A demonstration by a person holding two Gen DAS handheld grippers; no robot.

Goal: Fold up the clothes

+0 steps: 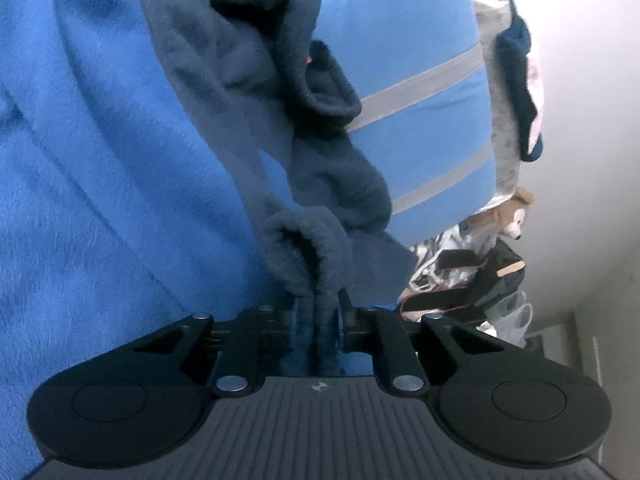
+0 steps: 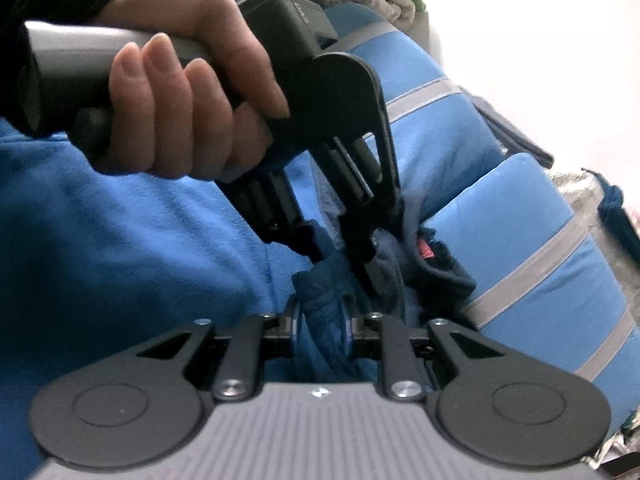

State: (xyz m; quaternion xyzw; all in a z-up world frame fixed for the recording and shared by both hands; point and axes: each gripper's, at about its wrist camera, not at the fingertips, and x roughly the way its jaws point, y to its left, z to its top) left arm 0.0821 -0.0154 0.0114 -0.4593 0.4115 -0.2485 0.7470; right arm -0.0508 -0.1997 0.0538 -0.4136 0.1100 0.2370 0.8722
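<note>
My left gripper (image 1: 318,316) pinches the fleece (image 1: 320,240) hem; my right gripper (image 2: 320,326), half-parted around it, could drop the fold toward six o'clock.

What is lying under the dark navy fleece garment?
Under the dark navy fleece garment lies a bright blue fleece blanket and a light blue cushion with grey stripes. What is beneath the blanket is covered, so it cannot be seen.

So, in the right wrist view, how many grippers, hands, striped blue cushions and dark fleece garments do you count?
Grippers: 2, left gripper and right gripper
Hands: 1, hand
Striped blue cushions: 2, upper cushion and lower cushion
Dark fleece garments: 1, dark garment
Total: 6
</note>
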